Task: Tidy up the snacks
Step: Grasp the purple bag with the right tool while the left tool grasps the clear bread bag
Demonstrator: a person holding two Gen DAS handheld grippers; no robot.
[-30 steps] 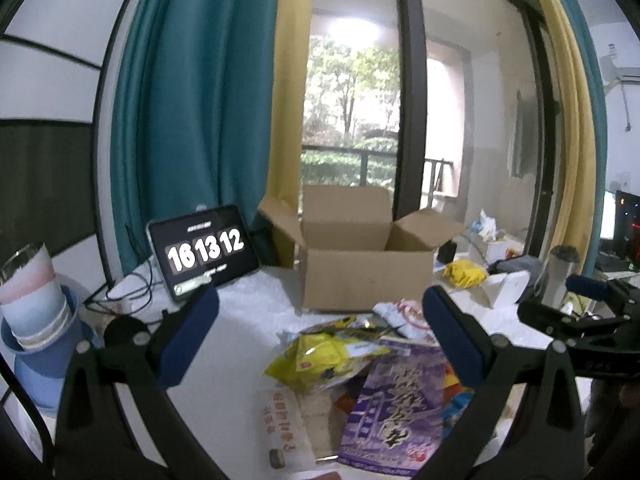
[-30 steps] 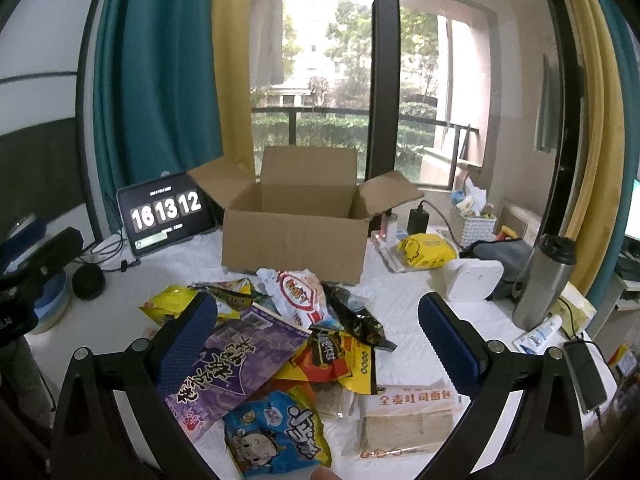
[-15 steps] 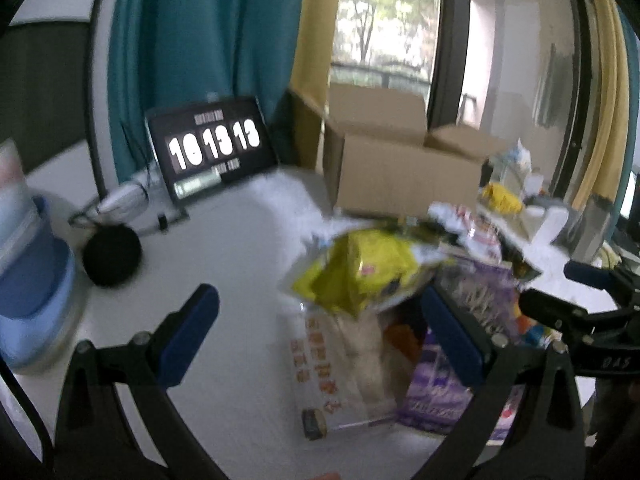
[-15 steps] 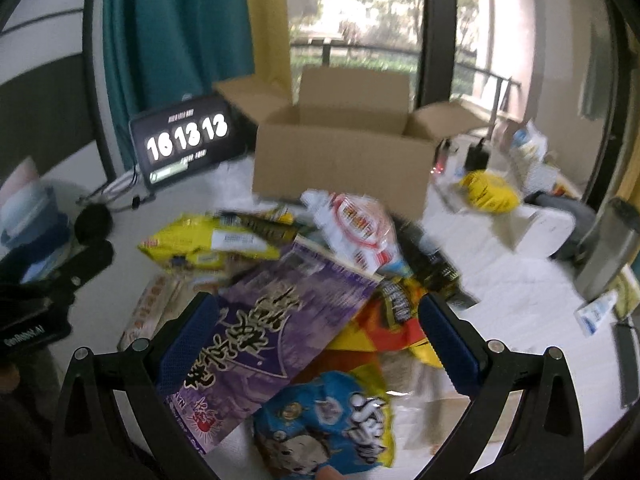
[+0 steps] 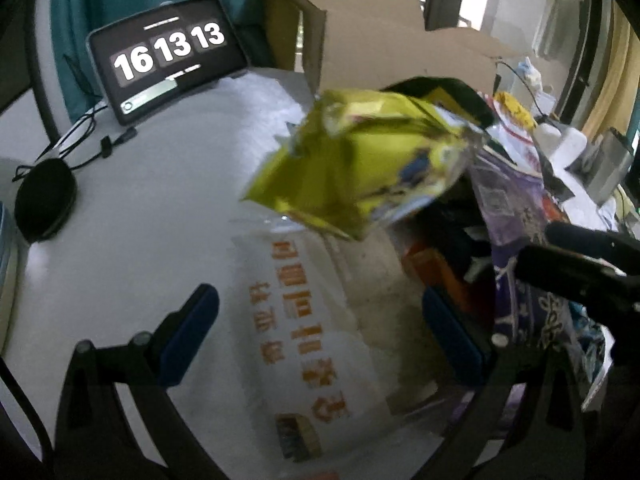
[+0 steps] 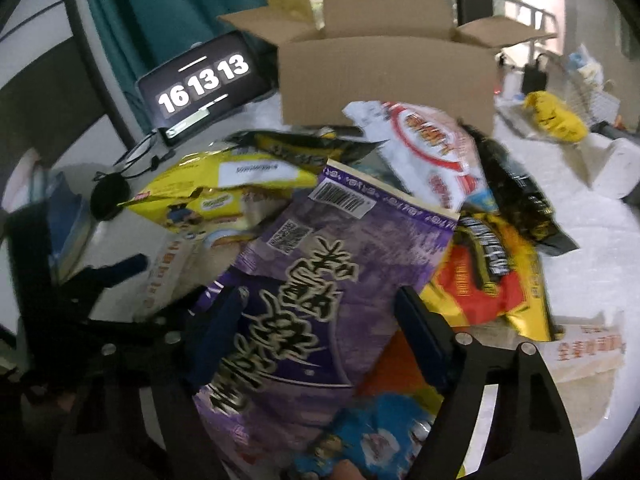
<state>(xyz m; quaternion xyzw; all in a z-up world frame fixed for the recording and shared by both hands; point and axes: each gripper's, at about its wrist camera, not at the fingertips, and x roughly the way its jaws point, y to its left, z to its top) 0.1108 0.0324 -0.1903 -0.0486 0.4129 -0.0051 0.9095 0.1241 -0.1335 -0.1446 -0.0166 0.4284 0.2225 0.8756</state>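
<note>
A pile of snack bags lies on the white table in front of an open cardboard box [image 6: 384,76]. My right gripper [image 6: 324,332] hangs low over a large purple bag [image 6: 320,264]. The bag is between its blue pads, the jaws are closing, and I see no firm press on it. My left gripper [image 5: 320,336] stands open, tilted down over a white packet with orange lettering [image 5: 312,320] that lies flat between its fingers. A crumpled yellow bag [image 5: 360,168] sits just beyond that packet.
A tablet showing a clock [image 5: 168,56] leans at the back left, with cables and a round black object [image 5: 44,200] beside it. Around the purple bag lie a white-and-red bag [image 6: 432,152], a black bag [image 6: 516,196], a red-and-yellow bag [image 6: 492,276] and a blue bag [image 6: 372,440].
Both grippers have sunk and tipped down from looking at the window to looking at the snack pile. The right jaws have narrowed around the purple bag.
</note>
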